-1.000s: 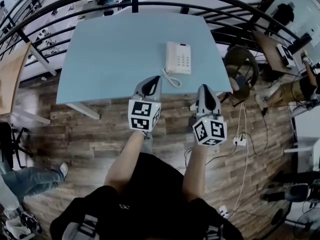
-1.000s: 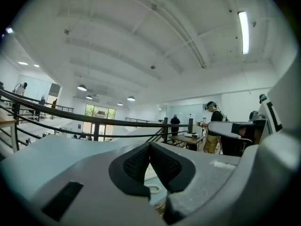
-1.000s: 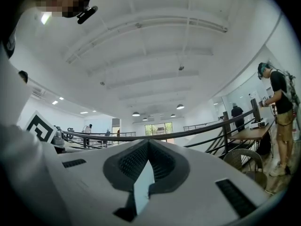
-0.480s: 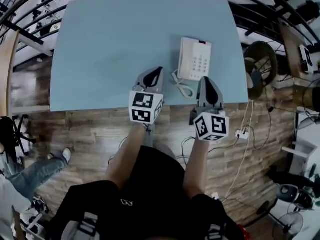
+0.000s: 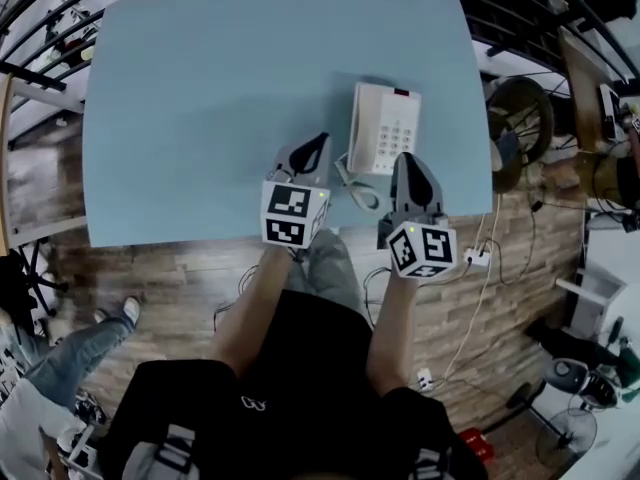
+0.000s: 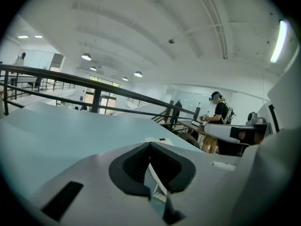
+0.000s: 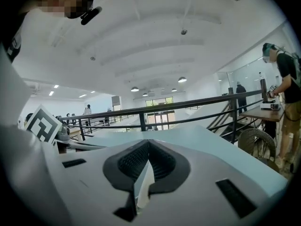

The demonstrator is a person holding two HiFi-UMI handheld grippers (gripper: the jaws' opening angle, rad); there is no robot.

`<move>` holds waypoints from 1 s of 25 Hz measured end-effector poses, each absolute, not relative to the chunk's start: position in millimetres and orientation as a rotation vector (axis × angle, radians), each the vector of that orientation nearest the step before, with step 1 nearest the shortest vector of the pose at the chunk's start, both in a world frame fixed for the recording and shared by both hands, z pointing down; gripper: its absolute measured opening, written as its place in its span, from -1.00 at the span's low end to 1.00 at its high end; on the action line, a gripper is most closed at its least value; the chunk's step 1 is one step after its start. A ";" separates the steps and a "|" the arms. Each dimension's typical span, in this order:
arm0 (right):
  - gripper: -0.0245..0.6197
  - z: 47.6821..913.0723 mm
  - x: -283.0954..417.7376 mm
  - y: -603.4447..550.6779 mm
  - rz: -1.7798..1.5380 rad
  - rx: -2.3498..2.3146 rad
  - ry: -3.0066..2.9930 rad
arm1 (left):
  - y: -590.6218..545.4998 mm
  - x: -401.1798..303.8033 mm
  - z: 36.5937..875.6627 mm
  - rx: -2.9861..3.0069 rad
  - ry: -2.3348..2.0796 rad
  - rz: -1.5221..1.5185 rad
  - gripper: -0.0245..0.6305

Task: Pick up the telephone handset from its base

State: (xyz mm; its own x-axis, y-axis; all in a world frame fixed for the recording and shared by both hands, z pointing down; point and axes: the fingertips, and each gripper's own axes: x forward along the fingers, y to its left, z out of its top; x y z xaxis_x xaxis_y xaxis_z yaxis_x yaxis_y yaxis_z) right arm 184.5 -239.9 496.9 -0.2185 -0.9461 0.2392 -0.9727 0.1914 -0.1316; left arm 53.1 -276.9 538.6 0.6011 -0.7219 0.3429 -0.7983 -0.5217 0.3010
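Note:
A white telephone (image 5: 388, 128) lies near the front right of the light blue table (image 5: 220, 98). Its handset (image 5: 361, 126) rests along the base's left side, and a coiled cord (image 5: 358, 188) trails toward the table edge. My left gripper (image 5: 318, 142) is shut and empty, with its tip just left of the handset. My right gripper (image 5: 407, 160) is shut and empty too, its tip at the phone's near right corner. In the left gripper view the shut jaws (image 6: 150, 144) point at the phone (image 6: 159, 139). The right gripper view shows shut jaws (image 7: 148, 142) over bare table (image 7: 202, 138).
A black railing (image 7: 188, 105) runs behind the table. On the right stand a wicker chair (image 5: 515, 118) and a desk (image 6: 221, 130) with a person (image 6: 219, 112) at it. A power strip with cables (image 5: 476, 258) lies on the wooden floor, and someone's legs (image 5: 70, 353) show at lower left.
Both grippers have moved forward from over the floor to over the table's front edge, ending beside the telephone. Both stayed shut.

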 end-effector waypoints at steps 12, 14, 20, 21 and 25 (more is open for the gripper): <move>-0.60 572.6 190.7 -294.8 0.694 1.595 -2.312 | -297.5 55.8 563.8 2.319 -1.263 0.277 -0.93; -0.52 586.3 187.6 -298.8 0.737 1.550 -2.294 | -298.0 53.4 565.2 2.309 -1.273 0.281 -0.93; -0.31 625.4 181.4 -306.4 0.855 1.437 -2.220 | -300.0 53.8 572.2 2.302 -1.279 0.300 -0.93; -0.31 630.6 180.8 -306.5 0.880 1.426 -2.213 | -300.4 53.4 571.9 2.302 -1.282 0.301 -0.93; -0.28 644.1 174.2 -306.0 0.977 1.381 -2.214 | -302.1 46.0 569.4 2.289 -1.315 0.288 -0.93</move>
State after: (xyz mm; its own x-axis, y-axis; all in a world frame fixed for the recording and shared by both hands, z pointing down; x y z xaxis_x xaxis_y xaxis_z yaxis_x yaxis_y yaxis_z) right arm 174.2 -306.0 644.1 -0.4616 -0.6412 0.6131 -0.8850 0.2859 -0.3674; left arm 46.0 -302.1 569.4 0.5159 -0.7535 0.4075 -0.8549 -0.4224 0.3014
